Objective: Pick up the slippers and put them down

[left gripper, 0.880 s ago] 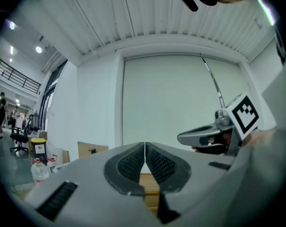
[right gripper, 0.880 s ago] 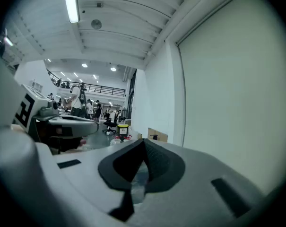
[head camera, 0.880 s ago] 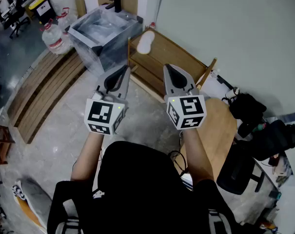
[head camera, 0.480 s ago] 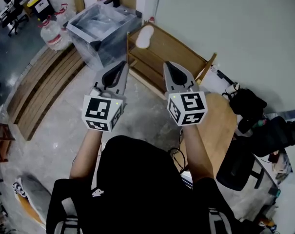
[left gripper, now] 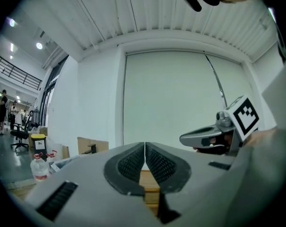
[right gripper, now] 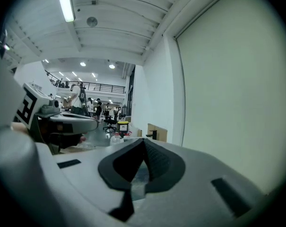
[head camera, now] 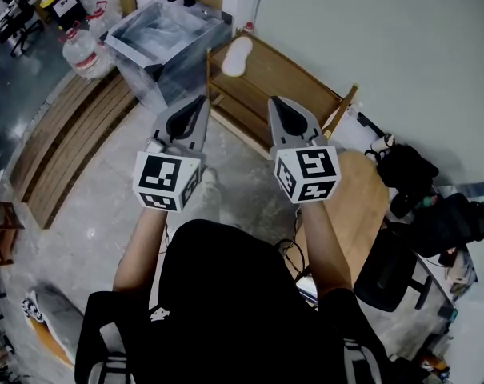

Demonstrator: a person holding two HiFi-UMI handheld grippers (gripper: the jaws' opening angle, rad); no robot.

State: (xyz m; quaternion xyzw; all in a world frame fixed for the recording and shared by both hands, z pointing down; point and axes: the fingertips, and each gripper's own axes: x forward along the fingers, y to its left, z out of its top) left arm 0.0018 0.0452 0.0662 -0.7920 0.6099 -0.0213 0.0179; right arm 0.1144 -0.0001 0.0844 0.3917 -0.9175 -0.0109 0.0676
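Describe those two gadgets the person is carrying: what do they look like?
The left gripper and right gripper are light grey, beak-shaped shells with black ribbed pads lining the jaws. Each carries a white cube printed with black square markers. The person wears a black short-sleeved top.

Grey stone floor (head camera: 98, 214) is carrying most of the scene. A wooden shelf (head camera: 282, 82) is standing on it against the pale wall, and a white slipper (head camera: 237, 55) is lying on the shelf's upper level, near its left end. Just left of the shelf, a grey box wrapped in clear film (head camera: 174, 42) is sitting on the floor. Wooden slatted panels (head camera: 70, 146) are lying flat beside the box, running toward the lower left. Two large water bottles (head camera: 76, 54) are standing at the panels' far end. A light wooden worktop (head camera: 362, 214) is standing right of the shelf; what is lying on it cannot be told.
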